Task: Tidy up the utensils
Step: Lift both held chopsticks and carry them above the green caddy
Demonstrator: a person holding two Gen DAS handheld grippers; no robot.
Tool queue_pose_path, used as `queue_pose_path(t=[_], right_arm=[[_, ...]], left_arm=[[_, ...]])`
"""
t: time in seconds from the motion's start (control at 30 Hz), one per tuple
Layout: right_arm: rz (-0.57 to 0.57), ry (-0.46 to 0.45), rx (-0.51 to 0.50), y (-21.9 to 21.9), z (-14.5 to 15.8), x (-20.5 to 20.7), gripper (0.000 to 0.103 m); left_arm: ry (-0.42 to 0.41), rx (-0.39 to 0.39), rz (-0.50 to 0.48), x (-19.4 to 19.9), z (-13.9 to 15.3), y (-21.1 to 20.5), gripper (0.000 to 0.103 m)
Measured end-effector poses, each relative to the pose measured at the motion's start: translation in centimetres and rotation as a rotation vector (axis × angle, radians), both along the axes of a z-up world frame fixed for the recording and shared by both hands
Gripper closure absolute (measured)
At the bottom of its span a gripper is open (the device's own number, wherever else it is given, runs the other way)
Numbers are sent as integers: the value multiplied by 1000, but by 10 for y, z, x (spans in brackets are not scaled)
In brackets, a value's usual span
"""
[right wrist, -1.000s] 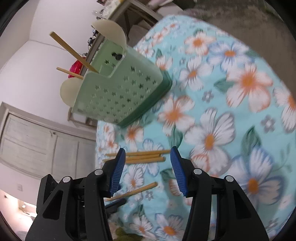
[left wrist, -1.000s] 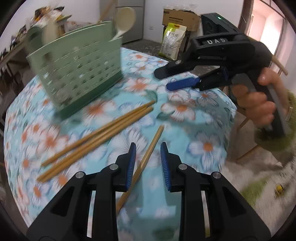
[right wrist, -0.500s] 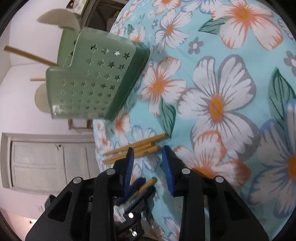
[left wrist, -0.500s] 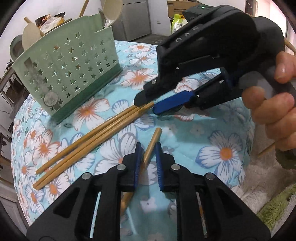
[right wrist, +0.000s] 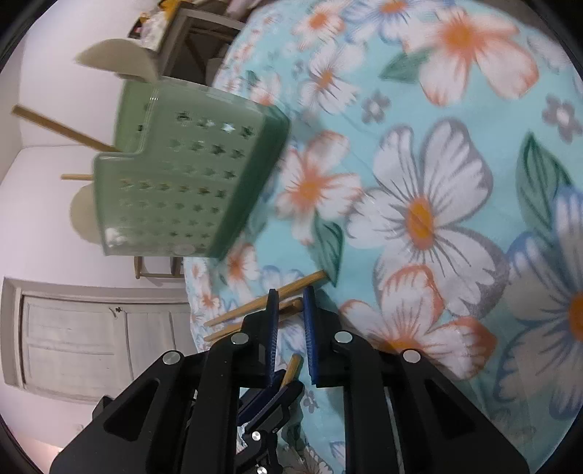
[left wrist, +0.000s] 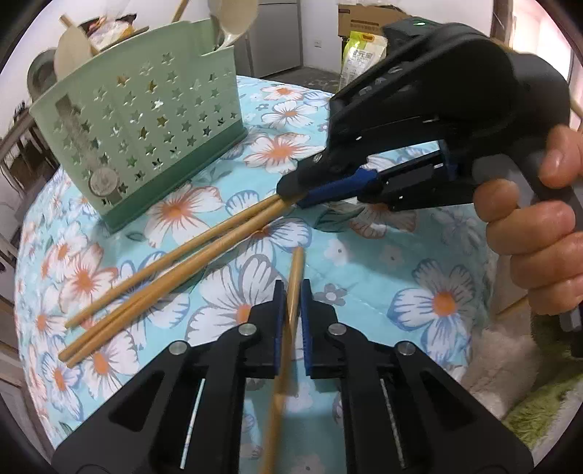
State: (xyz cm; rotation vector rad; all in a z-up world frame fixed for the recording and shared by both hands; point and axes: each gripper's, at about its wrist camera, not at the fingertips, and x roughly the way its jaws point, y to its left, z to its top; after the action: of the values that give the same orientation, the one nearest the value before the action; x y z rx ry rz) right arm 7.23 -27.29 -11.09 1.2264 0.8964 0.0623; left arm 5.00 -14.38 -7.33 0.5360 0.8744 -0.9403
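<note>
Left gripper (left wrist: 290, 306): we see its fingers (left wrist: 277, 310) closed down to a narrow slot on a single chopstick (left wrist: 294, 277), which runs lengthwise between the blue pads and pokes out ahead of them over the tabletop (left wrist: 382, 262).
Right gripper (right wrist: 290, 317): in its own view the fingers (right wrist: 272, 321) stand close together with a slim gap, straddling the near ends of the chopstick bundle (right wrist: 255, 310). From the left view, the same gripper (left wrist: 291, 191) has its tips at the ends of the bundle (left wrist: 175, 266); we cannot tell whether the pads actually clamp the sticks.
Single chopstick: plain light wood, slender; its rear part blurs under the left gripper.
Chopstick bundle: three or so wooden sticks lying side by side on the flowered cloth, slanting from the right gripper's tips toward the tabletop's left edge, just in front of the holder.
Holder (left wrist: 145, 138): a pale green plastic caddy with star cut-outs, standing upright on the tabletop beyond the bundle, apart from it.
Holder contents: two cream spoons (left wrist: 233, 18) and a couple of wooden sticks (right wrist: 62, 127) rise from its top.
Hand (left wrist: 535, 233): wrapped round the right gripper's handle.
</note>
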Motion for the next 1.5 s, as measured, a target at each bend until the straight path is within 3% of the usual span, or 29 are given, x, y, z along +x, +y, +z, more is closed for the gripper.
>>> queue_pose_path(t=[0.13, 0.37, 0.53, 0.8, 1.07, 1.3, 1.5], right_arm=[[-23, -96, -78, -5, 30, -9, 92], [-73, -270, -350, -9, 98, -28, 93], [-107, -364, -523, -11, 136, -43, 94], [-170, -488, -720, -16, 181, -62, 96], [-200, -513, -810, -11, 198, -68, 97], [-172, -495, -810, -10, 192, -60, 97], [-168, -495, -811, -8, 193, -62, 97]], left_arm=[[103, -52, 42, 16, 2, 11, 97], [185, -118, 102, 35, 9, 28, 98], [206, -206, 115, 45, 33, 42, 98], [152, -445, 94, 49, 104, 64, 98], [123, -569, 159, 71, 143, 79, 98], [84, -500, 193, 84, 150, 70, 98], [-58, -581, 174, 83, 191, 63, 98]])
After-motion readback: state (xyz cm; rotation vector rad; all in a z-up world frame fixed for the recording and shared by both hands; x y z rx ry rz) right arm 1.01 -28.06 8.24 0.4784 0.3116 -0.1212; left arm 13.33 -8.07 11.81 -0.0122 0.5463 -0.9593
